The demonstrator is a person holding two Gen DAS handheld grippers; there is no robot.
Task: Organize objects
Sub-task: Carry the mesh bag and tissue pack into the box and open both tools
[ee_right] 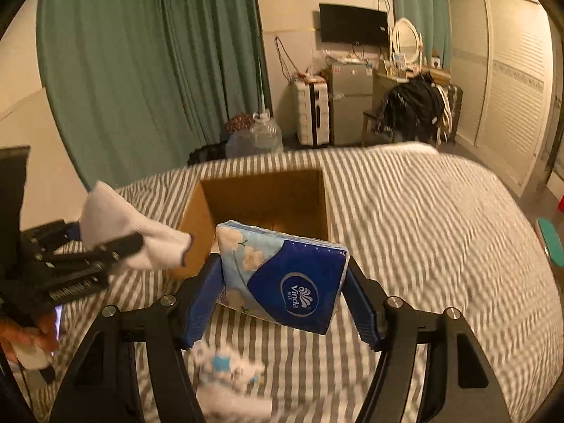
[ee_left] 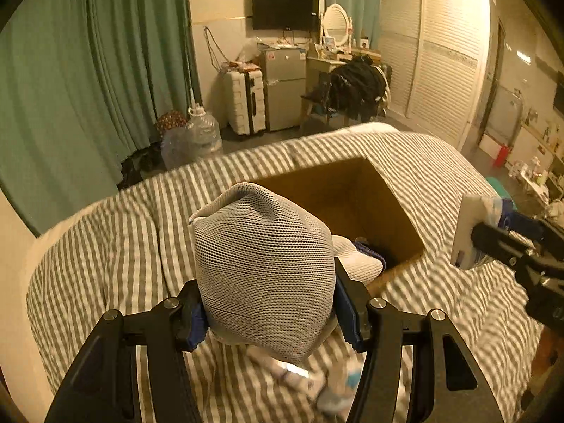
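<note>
With the left claw (ee_left: 268, 303) clamped on a floppy white sock (ee_left: 262, 268) and the right claw (ee_right: 283, 282) clamped on a tissue pack (ee_right: 282, 275), both near the cardboard box (ee_right: 261, 201) on the bed (ee_right: 423, 229), the sock's dangling end may snag the near rim.

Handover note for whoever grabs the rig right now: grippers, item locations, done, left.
Left gripper: shut on the white mesh sock, held up just short of the cardboard box.
Right gripper: shut on the blue Vinda tissue pack, held above the striped bed cover, in front of the box.
Box sits open on the bed; something dark already lies inside, too hidden to name.
Done: both items picked up.
Left: drop sock and tissue pack into the box, then collect the blurred blue-and-white items lying on the cover below the grippers.
</note>
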